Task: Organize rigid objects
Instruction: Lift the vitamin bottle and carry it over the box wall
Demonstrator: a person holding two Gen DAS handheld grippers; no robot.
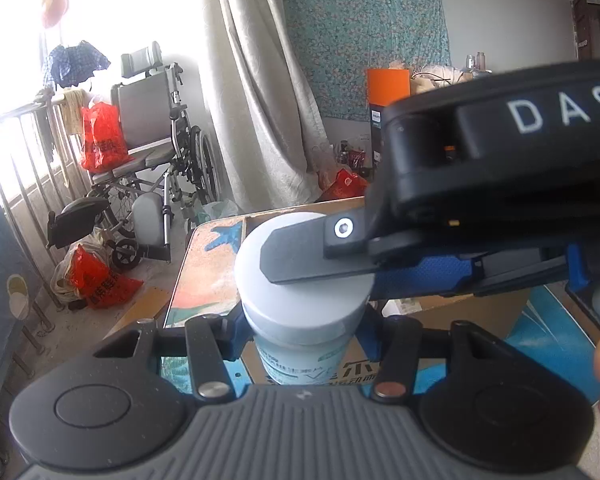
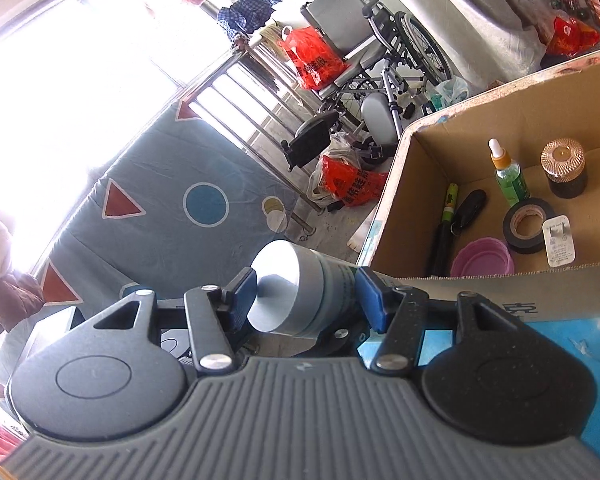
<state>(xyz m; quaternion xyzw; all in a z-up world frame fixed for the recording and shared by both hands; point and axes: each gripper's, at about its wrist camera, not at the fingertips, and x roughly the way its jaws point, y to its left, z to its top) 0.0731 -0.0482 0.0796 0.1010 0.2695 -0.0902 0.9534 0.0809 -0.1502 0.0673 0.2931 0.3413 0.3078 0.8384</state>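
**Passing a capped jar between the two grippers beside the box**

The left gripper (image 1: 306, 332) is holding a white-capped jar (image 1: 302, 280) upright, its blue pads closed against the jar's body just under the cap, above the edge of the tabletop (image 1: 204, 264). Across the cap, the right gripper (image 2: 306, 296) is reaching in from the side: in the left wrist view one of its fingers (image 1: 296, 256) is lying over the cap top, and in the right wrist view its jaws are sitting part-closed around the jar, one pad at the cap face and the other on the label side. Whether these pads are pressing firmly yet, I cannot tell.

Further right, the cardboard box (image 2: 404, 184) is standing open, already holding a dropper bottle (image 2: 508, 172), a dark jar (image 2: 564, 168), a tape roll (image 2: 528, 224), a pink bowl (image 2: 482, 258) and a white plug (image 2: 558, 240).

To do the handover well, the right jaws should probably be seated squarely and tight before the left jaws are loosened, since a smooth round cap may slip. Bare box floor is showing near the front corner.
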